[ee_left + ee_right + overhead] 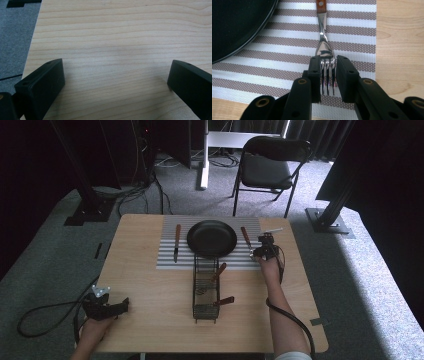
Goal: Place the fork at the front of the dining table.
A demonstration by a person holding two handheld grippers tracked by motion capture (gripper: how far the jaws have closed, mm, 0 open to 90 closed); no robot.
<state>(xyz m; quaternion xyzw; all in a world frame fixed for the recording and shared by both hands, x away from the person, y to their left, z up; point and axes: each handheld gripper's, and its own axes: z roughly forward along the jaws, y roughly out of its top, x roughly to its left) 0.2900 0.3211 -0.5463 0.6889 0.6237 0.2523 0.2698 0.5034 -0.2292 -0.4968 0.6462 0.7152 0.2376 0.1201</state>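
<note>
Item: your right gripper (327,75), jaws narrowed onto the tines of a fork (325,50).

Detail: the fork lies on the striped placemat (287,62), wooden handle pointing away from you, just right of the black plate (212,238). A knife (177,241) lies on the mat left of the plate; a wire basket (206,290) stands in front. Your left gripper (116,80) rests at the table's (120,37) near left corner, jaws wide apart, holding nothing.
</note>
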